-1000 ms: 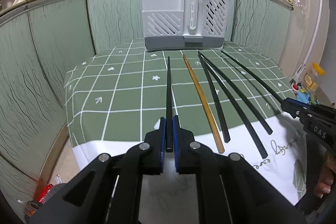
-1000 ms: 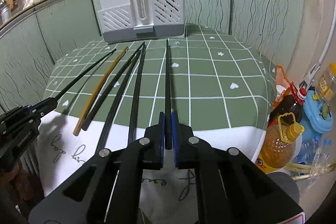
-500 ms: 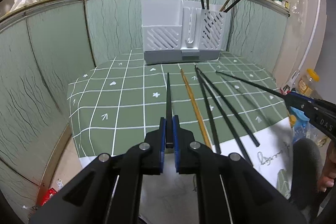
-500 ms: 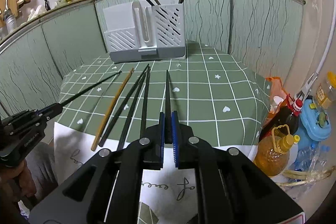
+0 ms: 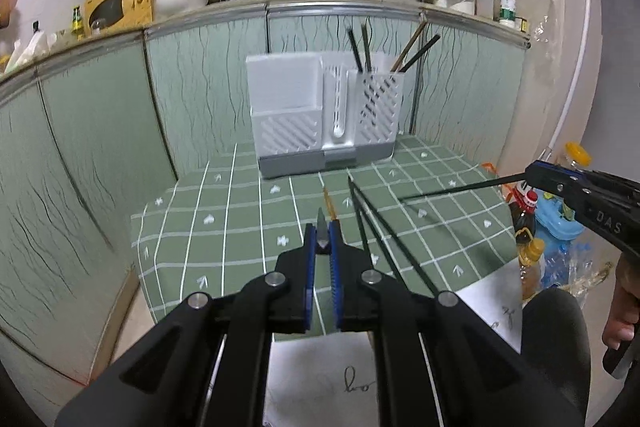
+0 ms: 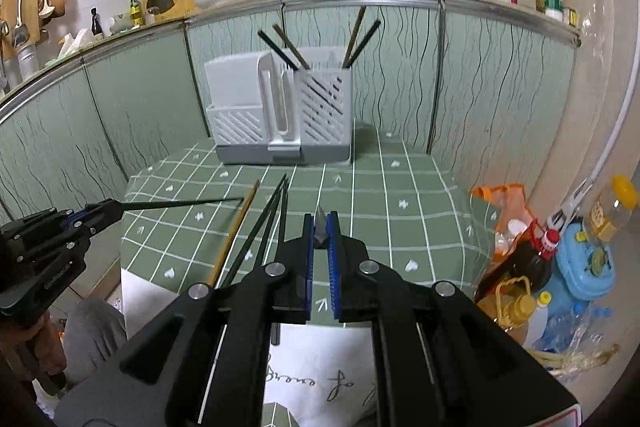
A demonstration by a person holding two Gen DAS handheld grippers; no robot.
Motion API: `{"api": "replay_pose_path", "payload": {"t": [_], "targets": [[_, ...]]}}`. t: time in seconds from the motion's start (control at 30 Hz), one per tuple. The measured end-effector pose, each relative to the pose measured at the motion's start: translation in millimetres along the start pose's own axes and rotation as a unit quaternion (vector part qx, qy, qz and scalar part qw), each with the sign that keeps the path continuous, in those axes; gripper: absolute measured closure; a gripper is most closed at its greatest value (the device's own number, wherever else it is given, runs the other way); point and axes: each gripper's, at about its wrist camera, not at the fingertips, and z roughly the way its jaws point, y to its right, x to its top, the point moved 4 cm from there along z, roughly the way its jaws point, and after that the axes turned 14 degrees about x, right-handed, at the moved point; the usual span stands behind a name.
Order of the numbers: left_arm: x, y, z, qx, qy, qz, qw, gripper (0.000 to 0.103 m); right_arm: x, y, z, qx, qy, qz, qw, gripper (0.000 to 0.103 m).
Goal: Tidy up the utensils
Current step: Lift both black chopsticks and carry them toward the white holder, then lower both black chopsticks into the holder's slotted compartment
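Both grippers (image 5: 322,239) (image 6: 320,233), angled downward, each clamp one black chopstick (image 5: 460,189) (image 6: 180,204).

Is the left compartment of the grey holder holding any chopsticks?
No: in the right wrist view the four chopsticks stand in the right slotted compartment of the holder, and nothing sticks up from the left one.

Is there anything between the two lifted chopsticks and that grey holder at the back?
Nothing visible blocks them. Each gripper, left and right, holds one black chopstick above the table; only bare green cloth lies before the holder.
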Motion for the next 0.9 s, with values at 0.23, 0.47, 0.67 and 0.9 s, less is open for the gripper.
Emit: {"api": "replay_pose_path", "payload": {"t": [0.23,0.47,0.67,0.9], "targets": [[22.9,2.0,-3.9,-0.003,0.009,0.003,1.0,0.095,27.0,-0.7,-9.2,0.014,0.011,0.0,1.0,0.097],[44.7,0.1,-9.4,-0.008,0.018,0.004,0.9998,0.095,55.6,0.3,-17.0,0.018,0.016,-0.009,1.0,0.097],[64.4,-2.7,-13.2,-0.011,0.028,0.002,0.9996,0.095,74.4,4.7,-21.1,0.023,0.013,-0.011,1.0,0.097],[84.3,-6.7,-12.0,-0.015,0.036,-0.006,0.9992,0.095,83.3,6.3,-20.9,0.029,-0.008,-0.018,0.999,0.097]]}}
